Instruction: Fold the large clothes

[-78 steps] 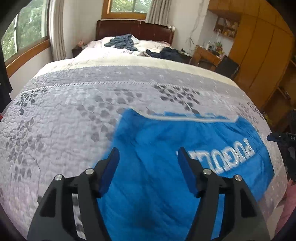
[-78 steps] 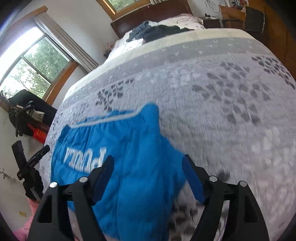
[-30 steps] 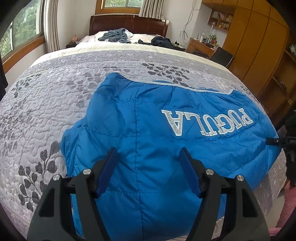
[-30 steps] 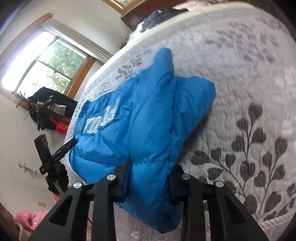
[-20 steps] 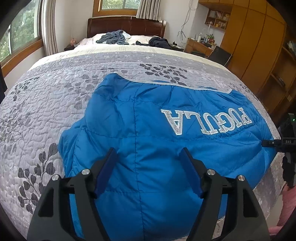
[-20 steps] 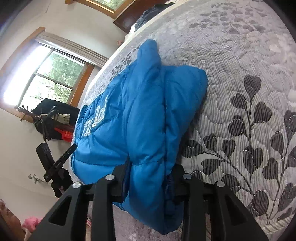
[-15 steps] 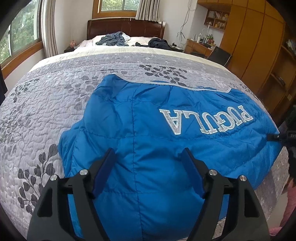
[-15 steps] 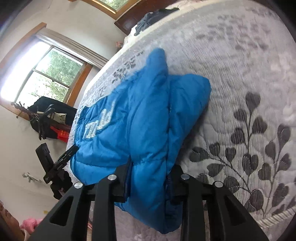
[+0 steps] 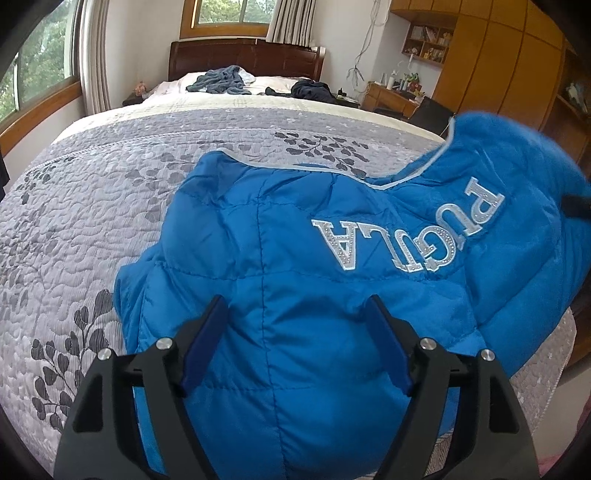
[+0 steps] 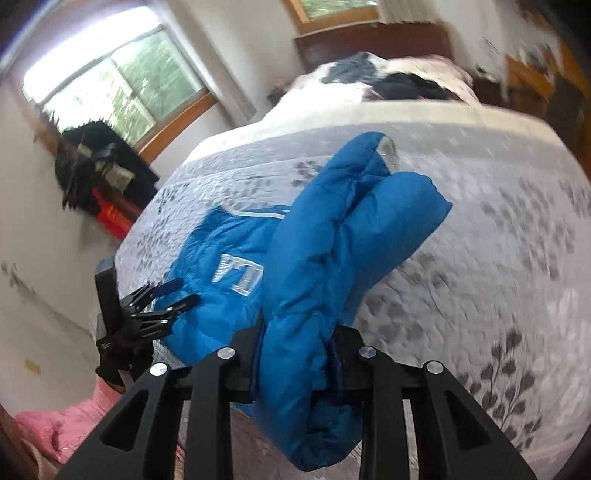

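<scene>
right wrist: fingers point(image 10: 255, 354) clamp raised blue jacket point(image 10: 317, 266).

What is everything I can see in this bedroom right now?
Jacket: one, blue, silver lettering; on the bed's near end, one side lifted.
Quilt: one, grey with dark leaf print; covering the bed.
Headboard: one, dark wood; far end.
Clothes: two heaps, grey-blue and dark; by the pillows.
Windows: two, wood-framed; behind the headboard and along the side wall.
Wardrobe: one, orange-brown wood; far corner.
Desk: one, wooden, cluttered; beside the wardrobe.
Pink fabric: one; low beside the bed.
Left gripper: black with blue pads, open over the jacket.
Right gripper: black, shut on the jacket.
</scene>
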Action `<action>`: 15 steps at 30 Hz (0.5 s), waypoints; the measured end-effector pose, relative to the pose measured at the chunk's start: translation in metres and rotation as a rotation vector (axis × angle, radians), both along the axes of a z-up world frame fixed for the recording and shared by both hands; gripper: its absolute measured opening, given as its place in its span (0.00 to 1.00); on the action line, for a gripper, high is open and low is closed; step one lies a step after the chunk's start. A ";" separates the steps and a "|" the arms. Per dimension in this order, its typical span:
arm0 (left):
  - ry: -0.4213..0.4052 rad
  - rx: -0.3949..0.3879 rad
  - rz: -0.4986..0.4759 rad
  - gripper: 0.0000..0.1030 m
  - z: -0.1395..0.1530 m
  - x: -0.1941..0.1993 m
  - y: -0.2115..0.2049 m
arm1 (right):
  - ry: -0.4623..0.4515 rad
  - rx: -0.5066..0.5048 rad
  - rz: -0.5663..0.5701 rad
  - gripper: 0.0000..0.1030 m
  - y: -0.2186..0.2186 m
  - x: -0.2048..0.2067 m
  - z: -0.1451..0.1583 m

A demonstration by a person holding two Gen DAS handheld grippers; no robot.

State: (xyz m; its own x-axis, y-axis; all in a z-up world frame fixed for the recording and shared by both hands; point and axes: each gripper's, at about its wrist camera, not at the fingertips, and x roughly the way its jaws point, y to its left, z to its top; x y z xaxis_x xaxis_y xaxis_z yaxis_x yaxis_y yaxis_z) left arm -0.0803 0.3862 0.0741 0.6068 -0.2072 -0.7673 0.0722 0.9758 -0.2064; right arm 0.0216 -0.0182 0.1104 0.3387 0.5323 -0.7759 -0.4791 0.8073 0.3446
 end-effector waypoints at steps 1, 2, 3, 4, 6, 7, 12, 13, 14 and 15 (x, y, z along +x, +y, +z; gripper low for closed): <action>0.001 -0.004 -0.002 0.74 0.001 -0.001 0.001 | -0.009 -0.019 0.020 0.28 0.010 -0.001 0.003; 0.002 -0.010 -0.004 0.74 0.001 -0.001 0.002 | -0.019 -0.047 0.046 0.28 0.024 -0.002 0.007; 0.004 -0.016 -0.006 0.74 0.002 -0.001 0.002 | -0.030 -0.072 0.070 0.28 0.038 -0.003 0.010; 0.007 -0.026 -0.008 0.74 0.003 -0.002 0.004 | -0.038 -0.093 0.095 0.28 0.051 -0.003 0.012; 0.014 -0.063 -0.017 0.74 0.007 -0.004 0.011 | -0.045 -0.126 0.142 0.28 0.076 -0.004 0.014; 0.013 -0.084 -0.015 0.74 0.010 -0.006 0.017 | -0.045 -0.143 0.167 0.28 0.089 -0.004 0.013; -0.026 -0.148 0.058 0.74 0.029 -0.018 0.057 | -0.034 -0.220 0.308 0.28 0.151 -0.008 -0.002; -0.032 -0.163 0.068 0.74 0.031 -0.020 0.063 | -0.027 -0.233 0.332 0.28 0.162 -0.009 -0.007; -0.038 -0.193 0.085 0.74 0.034 -0.022 0.074 | -0.017 -0.242 0.357 0.28 0.173 -0.009 -0.013; -0.040 -0.217 0.098 0.74 0.035 -0.023 0.081 | -0.005 -0.247 0.375 0.28 0.181 -0.008 -0.019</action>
State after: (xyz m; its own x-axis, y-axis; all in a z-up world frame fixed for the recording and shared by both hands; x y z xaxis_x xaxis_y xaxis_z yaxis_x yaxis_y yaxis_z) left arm -0.1032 0.4674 0.1093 0.6609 -0.3032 -0.6865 -0.0081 0.9118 -0.4105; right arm 0.0135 0.1630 0.0918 0.1617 0.4181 -0.8939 -0.7557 0.6349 0.1603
